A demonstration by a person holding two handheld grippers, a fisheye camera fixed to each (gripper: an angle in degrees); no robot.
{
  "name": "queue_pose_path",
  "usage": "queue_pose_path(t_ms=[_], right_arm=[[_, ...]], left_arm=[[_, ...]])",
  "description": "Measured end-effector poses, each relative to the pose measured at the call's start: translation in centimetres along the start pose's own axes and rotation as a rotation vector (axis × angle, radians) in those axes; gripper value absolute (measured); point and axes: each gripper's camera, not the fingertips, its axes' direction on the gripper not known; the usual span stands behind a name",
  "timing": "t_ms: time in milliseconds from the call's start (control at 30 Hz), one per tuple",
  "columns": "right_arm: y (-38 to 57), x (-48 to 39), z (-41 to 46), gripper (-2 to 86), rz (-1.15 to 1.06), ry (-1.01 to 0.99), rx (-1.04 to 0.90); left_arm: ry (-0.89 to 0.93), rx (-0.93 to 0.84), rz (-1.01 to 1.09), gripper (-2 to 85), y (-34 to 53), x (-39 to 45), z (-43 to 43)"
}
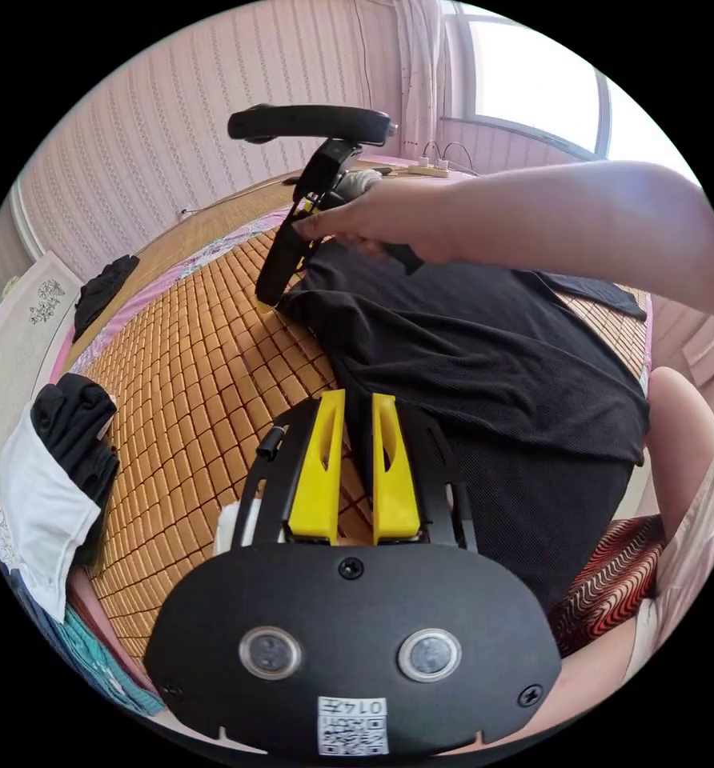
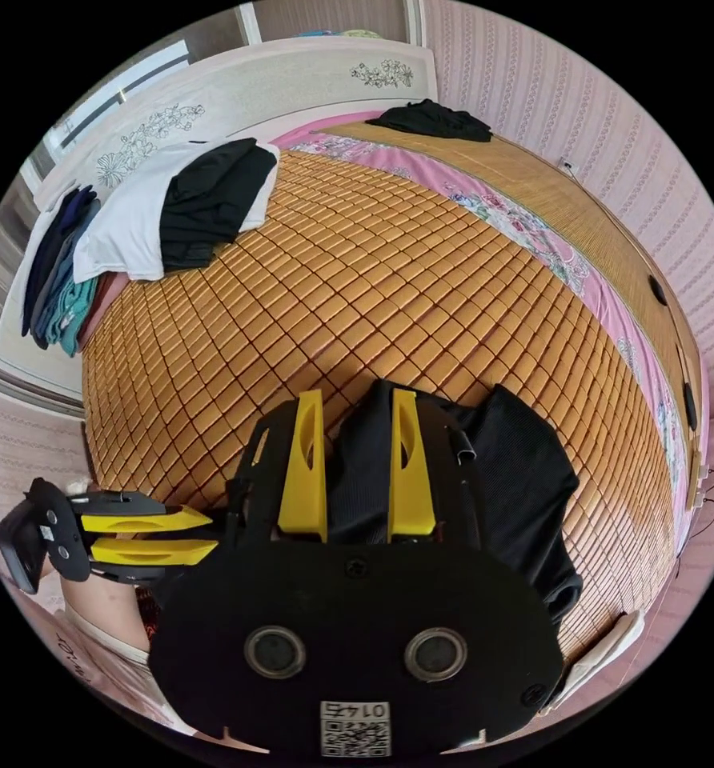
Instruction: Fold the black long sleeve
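- Left gripper (image 1: 355, 408), a black frame with two yellow jaws, has its jaws close together around a fold of the black long-sleeve garment (image 1: 485, 352); fabric sits in the narrow gap, so it looks pinched, though I cannot see both jaws pressing on it.
- Right gripper (image 2: 357, 416), of the same black-and-yellow build, has a strip of that dark cloth running up between its jaws; the jaws stand a little wider apart and the grip looks loose rather than clamped.
- In the left gripper view the right gripper shows at the garment's far edge, held by a person's hand (image 1: 373, 220) with the forearm reaching across.
- The black long sleeve lies bunched and creased on an orange woven bamboo mat (image 2: 357, 272) covering the bed, one side hanging towards the person.
- A stack of folded clothes (image 2: 173, 208), white and black on top, rests at the mat's far corner beside the white floral headboard (image 2: 237, 88); another dark garment (image 2: 433, 120) lies well apart near the wall.
- Risk, as I judge it: lifting with a loose right-hand hold could let the thin fabric slide out, dropping one corner and skewing the fold.
- The bunched cloth may also carry wrinkles into the fold unless it is drawn taut first.
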Motion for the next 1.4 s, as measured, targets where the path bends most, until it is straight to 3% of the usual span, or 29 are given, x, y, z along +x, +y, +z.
queue_pose_path(t_ms=[67, 200, 400, 533, 700, 867, 1033, 1200, 1267, 1400], right_arm=[[-0.6, 1.1, 2.2, 1.5, 0.019, -0.016, -0.085], [0.3, 3.7, 0.8, -0.1, 0.121, -0.039, 0.012], [0.9, 7.7, -0.1, 0.1, 0.260, -0.099, 0.021], [2.7, 7.8, -2.0, 1.1, 0.244, -0.137, 0.077], [12.5, 4.7, -10.1, 4.5, 0.106, -0.080, 0.242], [30.5, 0.0, -12.5, 5.1, 0.166, 0.045, 0.030], [42.6, -3.9, -11.3, 4.0, 0.348, -0.065, -0.128], [47.1, -5.0, -10.5, 3.9, 0.434, -0.037, -0.132], [48.3, -4.9, -10.7, 2.4, 0.454, -0.052, -0.107], [50.1, -4.4, -11.5, 1.1, 0.467, -0.098, -0.082]], left_arm=[[0.059, -0.054, 0.016, 5.6, -0.8, -0.5, 2.3], [0.128, -0.085, 0.026, 0.3, -1.5, -1.1, 4.1], [0.042, -0.083, -0.107, -0.8, -1.2, -3.1, 5.0], [0.135, -0.072, -0.266, 0.2, -1.4, -5.1, 6.0], [0.110, 0.016, -0.239, 0.8, -1.1, -4.0, 3.0], [0.298, -0.007, -0.087, 2.7, -0.4, 5.1, 1.9], [0.472, -0.089, 0.062, 6.1, -1.1, 16.6, 4.0], [0.382, -0.152, 0.212, 5.5, -3.4, 24.1, 7.0], [0.311, -0.291, 0.285, 0.4, -4.1, 26.4, 9.8], [0.291, -0.294, 0.348, -0.8, -4.8, 27.4, 9.7]])
